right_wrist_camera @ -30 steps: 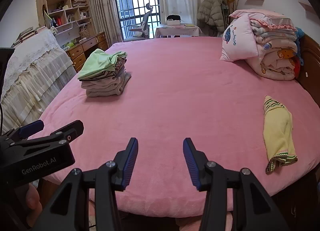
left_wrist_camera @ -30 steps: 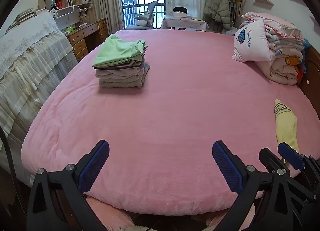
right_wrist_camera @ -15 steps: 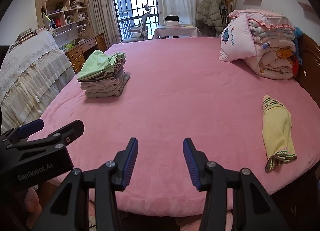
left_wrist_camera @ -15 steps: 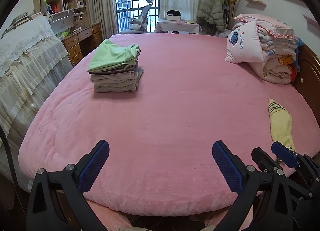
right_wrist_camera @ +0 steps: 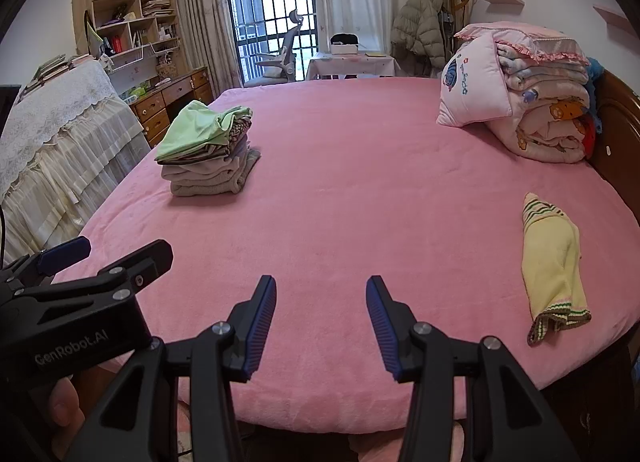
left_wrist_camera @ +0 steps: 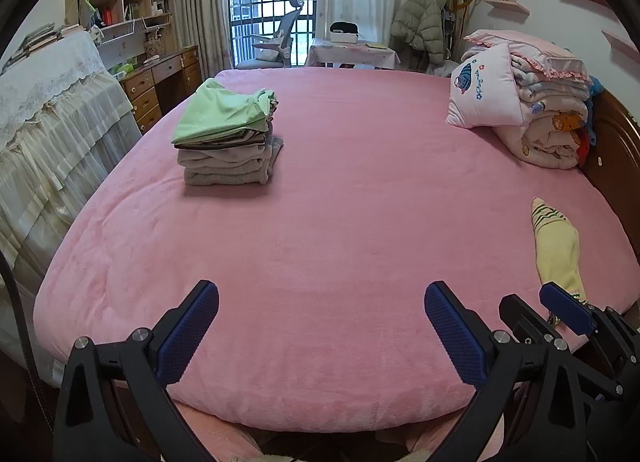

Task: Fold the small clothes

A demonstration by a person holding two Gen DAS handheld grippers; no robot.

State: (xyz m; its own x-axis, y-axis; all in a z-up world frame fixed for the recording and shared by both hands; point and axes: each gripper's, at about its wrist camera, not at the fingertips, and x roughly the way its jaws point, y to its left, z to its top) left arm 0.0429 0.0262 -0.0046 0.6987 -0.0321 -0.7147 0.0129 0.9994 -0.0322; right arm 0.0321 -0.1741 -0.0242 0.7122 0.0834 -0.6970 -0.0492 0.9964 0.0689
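In the left wrist view, the left gripper [left_wrist_camera: 322, 336] fills the bottom of the frame with its jaws spread wide and nothing between them. The pink bed [left_wrist_camera: 340, 222] stretches ahead. A stack of folded clothes [left_wrist_camera: 226, 138] sits in the upper left, and a yellow garment [left_wrist_camera: 558, 252] lies unfolded at the right edge, just beyond the right gripper [left_wrist_camera: 560, 310], which enters at the lower right. Compared with a second ago, the stack sits a little lower in the frame, as if the camera has tilted or lifted slightly; nothing on the bed has moved.

In the right wrist view, the right gripper [right_wrist_camera: 321, 326] is at bottom centre, jaws moderately apart and empty. The yellow garment [right_wrist_camera: 554, 266] lies at the right, well apart from the fingertips; the stack [right_wrist_camera: 208, 154] is at upper left. The scene is almost unchanged.

The step in hand appears to be the pause between garments. The next move likely calls for reaching right to take the yellow garment and spread it flat.
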